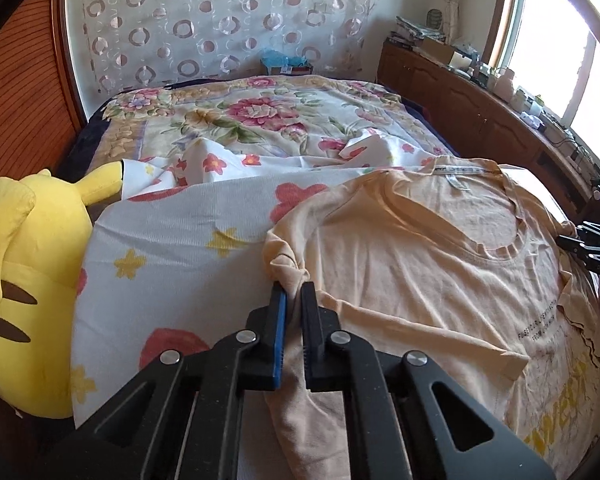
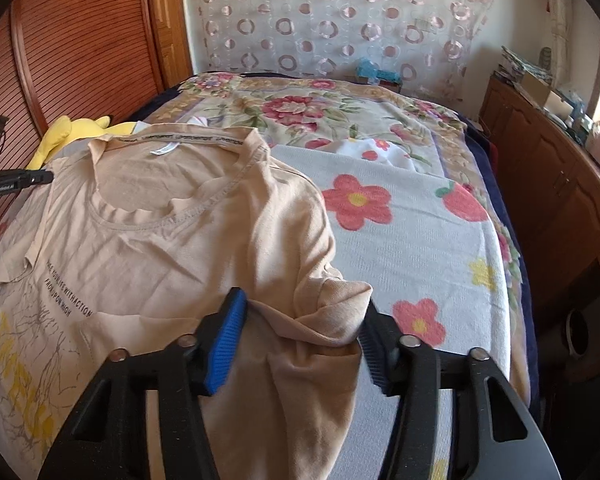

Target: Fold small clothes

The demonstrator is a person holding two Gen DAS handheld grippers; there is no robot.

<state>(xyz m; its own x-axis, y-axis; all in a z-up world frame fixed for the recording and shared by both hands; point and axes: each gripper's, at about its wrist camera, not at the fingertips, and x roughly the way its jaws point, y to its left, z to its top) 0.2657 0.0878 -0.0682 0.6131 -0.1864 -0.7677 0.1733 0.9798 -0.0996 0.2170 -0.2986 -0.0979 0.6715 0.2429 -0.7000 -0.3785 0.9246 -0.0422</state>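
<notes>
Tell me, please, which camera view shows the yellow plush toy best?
The left wrist view: the yellow plush toy fills the left edge, with its ear and brown stripes visible. In the right wrist view only a small part of the toy shows behind the shirt.

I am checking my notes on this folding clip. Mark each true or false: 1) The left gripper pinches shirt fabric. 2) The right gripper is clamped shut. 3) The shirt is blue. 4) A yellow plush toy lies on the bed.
1) True: the left gripper is shut on the T-shirt.
2) False: the right gripper is open around a sleeve.
3) False: it is peach.
4) True: the plush toy lies beside the shirt.
</notes>
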